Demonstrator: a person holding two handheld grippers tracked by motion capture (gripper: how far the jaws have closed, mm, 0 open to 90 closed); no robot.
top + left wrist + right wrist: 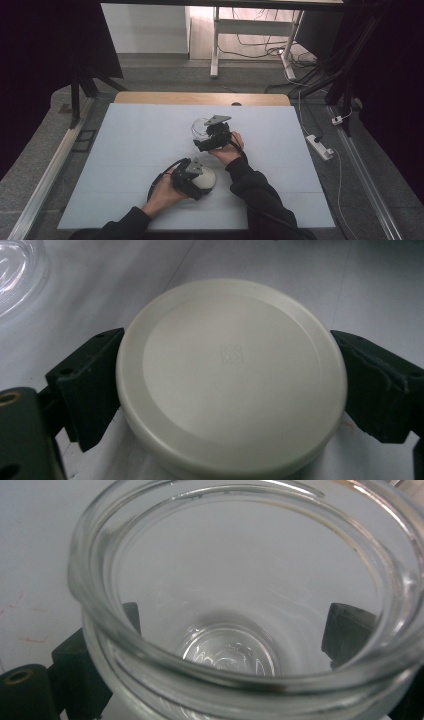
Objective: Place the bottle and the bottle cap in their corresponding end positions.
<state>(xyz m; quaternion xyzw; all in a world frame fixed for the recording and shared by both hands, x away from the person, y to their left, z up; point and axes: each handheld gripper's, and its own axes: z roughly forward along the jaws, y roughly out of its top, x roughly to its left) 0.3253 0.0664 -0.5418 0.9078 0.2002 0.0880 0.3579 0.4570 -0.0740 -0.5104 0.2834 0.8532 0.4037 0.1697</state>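
Note:
A round white lid [209, 177] lies flat on the white table cover near the front, and my left gripper [200, 183] is shut on it. In the left gripper view the lid [230, 375] sits between the two black jaws, which press its left and right rims; the left gripper [227, 347] holds it level. Farther back, a clear glass jar [198, 126] stands upright with my right gripper [202, 133] shut around it. The right gripper view looks down into the open mouth of the jar [240, 580], a jaw of the right gripper [235, 614] at each side.
The white table cover [140, 150] spreads wide to the left and right of both hands. A wooden table edge [200, 98] runs along the back. On the floor at the right lie a power strip [320, 146] and cables. A white frame leg [215, 50] stands behind.

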